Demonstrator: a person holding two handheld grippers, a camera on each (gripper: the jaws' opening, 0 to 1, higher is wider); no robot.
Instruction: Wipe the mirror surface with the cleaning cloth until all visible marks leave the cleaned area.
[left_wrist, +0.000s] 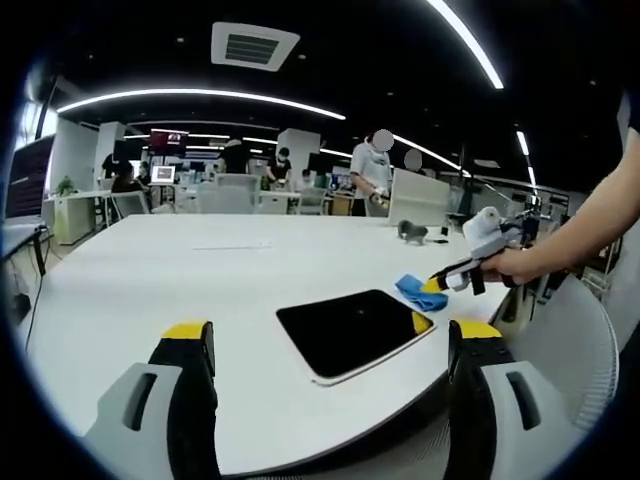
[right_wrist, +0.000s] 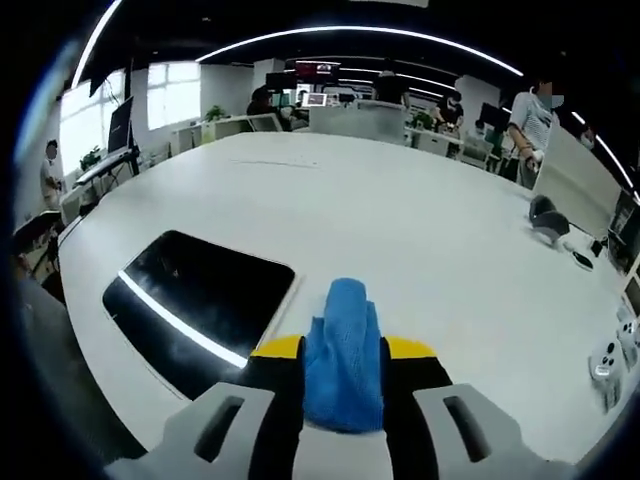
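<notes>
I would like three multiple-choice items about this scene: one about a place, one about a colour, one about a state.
1. Where does the mirror lie?
A. flat on the white table
B. leaning on a wall
C. on a chair

2. What colour is the cloth?
A. red
B. blue
C. green

3. How is the right claw?
A. open and empty
B. shut on the mirror
C. shut on the cloth

Key:
1 A, the dark mirror lies flat near the table's edge.
2 B, the cloth is blue in both views.
3 C, the cloth is pinched between the yellow-tipped jaws in the right gripper view.
</notes>
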